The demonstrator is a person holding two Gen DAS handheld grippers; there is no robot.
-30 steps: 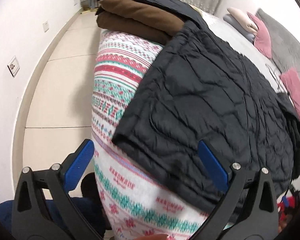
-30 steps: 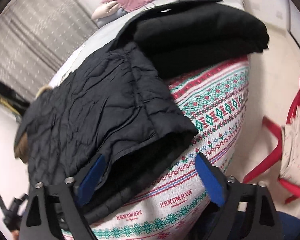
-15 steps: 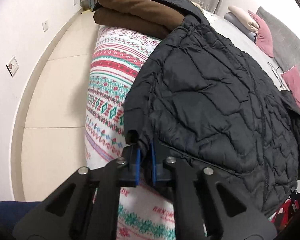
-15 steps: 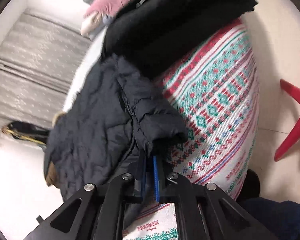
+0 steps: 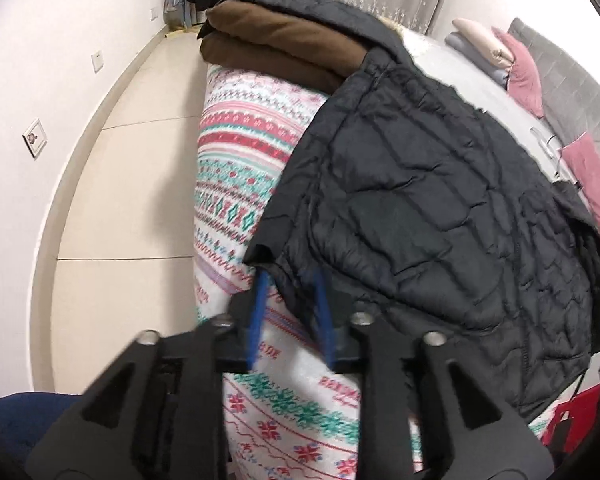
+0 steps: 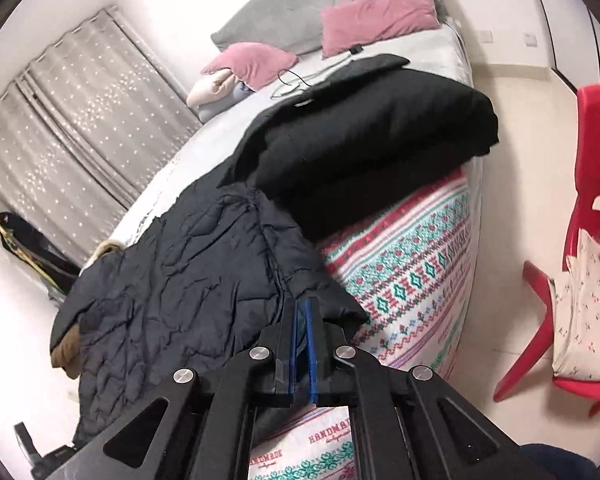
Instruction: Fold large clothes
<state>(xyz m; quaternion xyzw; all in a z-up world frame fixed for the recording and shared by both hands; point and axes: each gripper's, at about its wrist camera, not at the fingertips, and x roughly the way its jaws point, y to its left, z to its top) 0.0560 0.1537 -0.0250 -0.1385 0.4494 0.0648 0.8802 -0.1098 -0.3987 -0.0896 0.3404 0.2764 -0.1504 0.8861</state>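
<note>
A dark quilted jacket lies spread over the foot of the bed, on a patterned blanket with red and green bands. The left hand-held gripper sits at the jacket's near left corner, its blue pads slightly parted, the hem edge lying between them but not pinched. The right hand-held gripper is at the jacket's near right corner, its pads clenched on the hem there. A folded brown garment lies just beyond the jacket's left side, partly under it, and a folded black garment lies beside its right side. Pink pillows rest at the head of the bed, and a red chair stands on the floor to the right
</note>
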